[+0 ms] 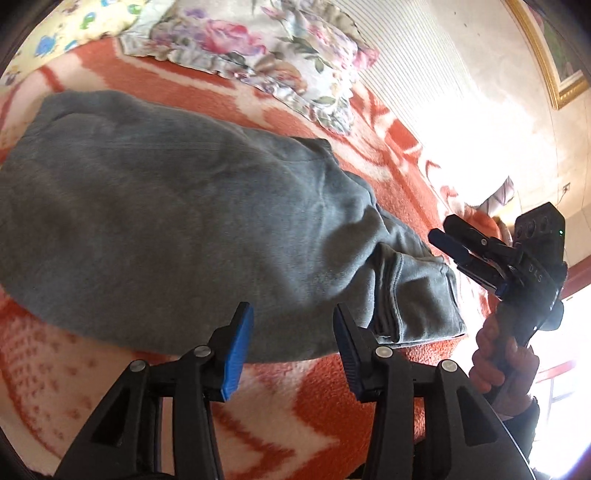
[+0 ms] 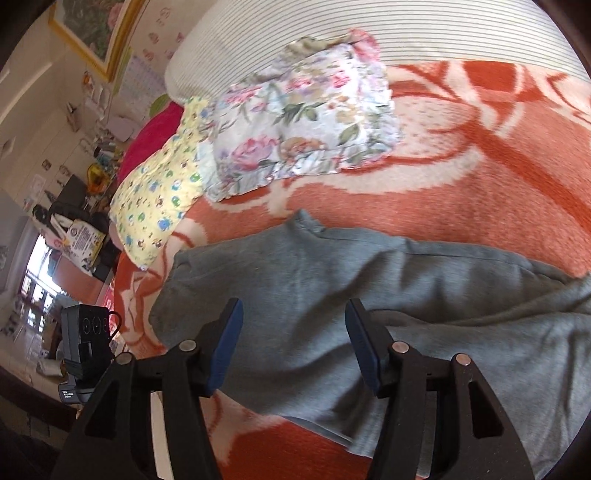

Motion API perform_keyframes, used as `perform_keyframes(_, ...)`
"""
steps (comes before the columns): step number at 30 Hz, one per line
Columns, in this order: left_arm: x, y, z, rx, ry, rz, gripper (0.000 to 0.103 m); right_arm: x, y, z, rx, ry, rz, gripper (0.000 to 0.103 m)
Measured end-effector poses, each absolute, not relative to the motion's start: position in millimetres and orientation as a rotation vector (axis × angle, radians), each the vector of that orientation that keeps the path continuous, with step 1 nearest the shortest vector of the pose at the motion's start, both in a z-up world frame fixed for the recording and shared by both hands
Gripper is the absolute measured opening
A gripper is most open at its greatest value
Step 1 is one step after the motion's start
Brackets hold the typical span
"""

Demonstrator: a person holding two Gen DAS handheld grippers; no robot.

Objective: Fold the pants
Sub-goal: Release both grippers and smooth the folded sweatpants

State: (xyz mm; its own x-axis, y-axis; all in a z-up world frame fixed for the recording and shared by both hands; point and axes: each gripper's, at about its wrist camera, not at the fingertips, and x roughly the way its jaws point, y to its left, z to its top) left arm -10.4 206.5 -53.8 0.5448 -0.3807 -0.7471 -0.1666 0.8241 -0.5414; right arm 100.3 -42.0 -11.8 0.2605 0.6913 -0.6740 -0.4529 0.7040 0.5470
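1. Blue-padded fingers (image 1: pixel 238 354) of the left gripper (image 1: pixel 293 350) stood spread apart with nothing between them, hovering over the near edge of the grey pants (image 1: pixel 177 221).
2. Equally spread and empty, the right gripper (image 2: pixel 293 345) hung above the pants, its own blue pads (image 2: pixel 225 347) wide apart.
3. From the left wrist view, that right gripper's body bore pale letters reading roughly "DLS"; a hand (image 1: pixel 498 363) clasped its handle.
4. From the right wrist view, the left unit carried a small white label (image 2: pixel 68 395), too small to read.
5. Grey pants lay flat on an orange-and-cream blanket (image 2: pixel 461 192) covering a bed.
6. Beyond them sat a floral pillow (image 2: pixel 310 118) and a yellow printed cloth (image 2: pixel 159 195).
7. A gold-framed picture (image 2: pixel 96 33) hung on the wall.
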Motion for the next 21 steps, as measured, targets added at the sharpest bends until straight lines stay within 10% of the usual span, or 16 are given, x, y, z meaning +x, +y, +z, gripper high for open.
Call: perform_keyframes(21,-74,311,-59,-0.757,0.891,0.143,0.049,103,109,-13,0.099,1.123,1.014,0.059)
